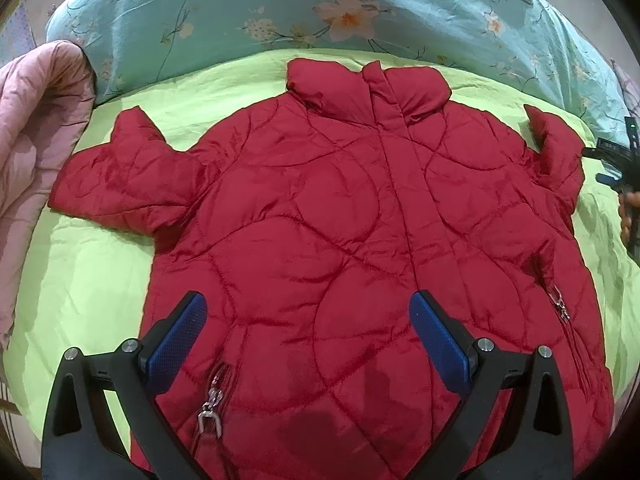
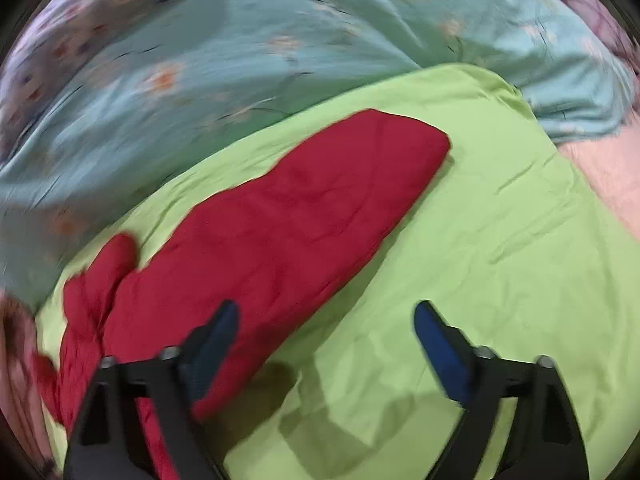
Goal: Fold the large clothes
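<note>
A red quilted jacket (image 1: 340, 220) lies face up and zipped on a lime green sheet (image 1: 80, 272), collar at the far end, both sleeves spread out. My left gripper (image 1: 308, 312) is open and empty, hovering above the jacket's lower front near a pocket zipper (image 1: 210, 416). My right gripper (image 2: 324, 316) is open and empty above the jacket's right sleeve (image 2: 280, 216) and the green sheet (image 2: 500, 240); this view is blurred. The right gripper also shows at the right edge of the left wrist view (image 1: 624, 172), beside the sleeve.
A teal floral quilt (image 1: 320, 12) is bunched along the far side of the sheet. A pink quilted blanket (image 1: 36, 128) lies at the left. Pink fabric (image 2: 612, 176) shows at the right of the right wrist view.
</note>
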